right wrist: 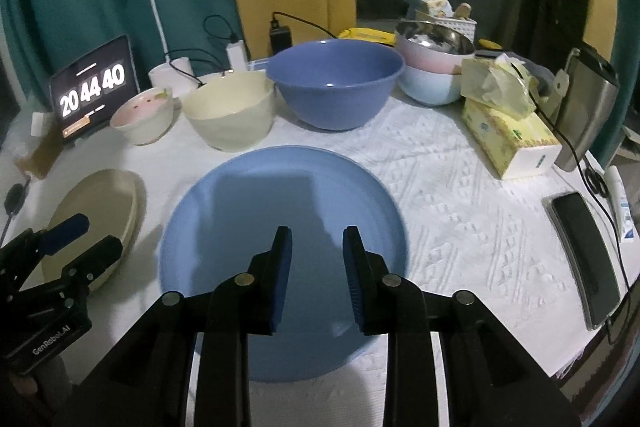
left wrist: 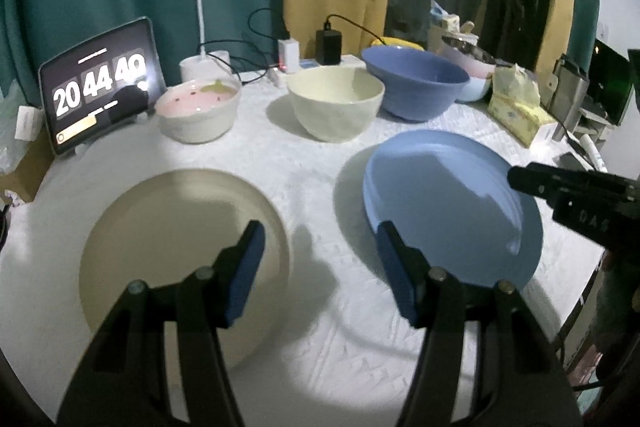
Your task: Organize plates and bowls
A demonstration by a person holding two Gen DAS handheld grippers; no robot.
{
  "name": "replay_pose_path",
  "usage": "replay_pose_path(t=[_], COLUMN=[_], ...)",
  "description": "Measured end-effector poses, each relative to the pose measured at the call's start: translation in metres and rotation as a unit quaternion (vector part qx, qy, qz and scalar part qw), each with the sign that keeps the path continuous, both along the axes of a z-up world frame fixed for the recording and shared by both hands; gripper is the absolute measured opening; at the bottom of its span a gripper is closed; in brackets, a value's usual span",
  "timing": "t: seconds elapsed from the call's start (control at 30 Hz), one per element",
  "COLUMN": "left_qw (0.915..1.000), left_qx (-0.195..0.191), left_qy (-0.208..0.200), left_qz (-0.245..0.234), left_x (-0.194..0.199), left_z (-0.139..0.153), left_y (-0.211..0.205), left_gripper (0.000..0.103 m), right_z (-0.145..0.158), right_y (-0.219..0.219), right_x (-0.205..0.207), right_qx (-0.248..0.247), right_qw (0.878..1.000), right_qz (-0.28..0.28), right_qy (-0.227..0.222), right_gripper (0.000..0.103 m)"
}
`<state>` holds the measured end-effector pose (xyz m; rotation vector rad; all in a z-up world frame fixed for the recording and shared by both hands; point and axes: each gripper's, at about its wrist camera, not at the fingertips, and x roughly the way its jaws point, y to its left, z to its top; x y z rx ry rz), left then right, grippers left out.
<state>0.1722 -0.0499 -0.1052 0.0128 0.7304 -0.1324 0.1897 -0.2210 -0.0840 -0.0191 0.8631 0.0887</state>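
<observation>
Left to right on the white-clothed surface (right wrist: 440,163): beige plate (left wrist: 180,227) beneath the left gripper (left wrist: 320,239), whose jaws stand apart and empty; blue plate (right wrist: 280,195) beneath the right gripper (right wrist: 316,247), jaws narrowly parted, grasping nothing. Back row, left to right: clock screen (left wrist: 100,83), small pink-lined bowl (left wrist: 198,111), cream bowl (left wrist: 336,107), large blue bowl (right wrist: 334,87), stacked pastel bowls (right wrist: 432,71), tissue box (right wrist: 508,135), phone (right wrist: 584,259) near the right edge

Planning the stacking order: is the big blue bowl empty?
Empty: the right wrist view shows the big blue bowl with a bare interior, nothing inside.
</observation>
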Motion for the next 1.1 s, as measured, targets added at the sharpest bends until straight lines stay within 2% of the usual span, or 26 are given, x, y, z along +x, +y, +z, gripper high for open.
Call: replay_pose_path(t=[0.47,1.1], left_qw=[0.9994,0.9972], left_qx=[-0.013,-0.024], left_qy=[-0.017,-0.017], left_qz=[0.026,0.069], left_x=[-0.010,-0.010], left_z=[0.005,-0.001], left_y=[0.034,0.087], left_gripper=[0.060,0.060], right_z=[0.004,-0.005], right_y=[0.035,0.086], right_x=[0.000,0.015], right_qx=[-0.013,-0.026], right_qw=[0.999,0.997], right_qz=[0.030,0.066], right_qy=[0.001,0.020], right_gripper=[0.028,0.028])
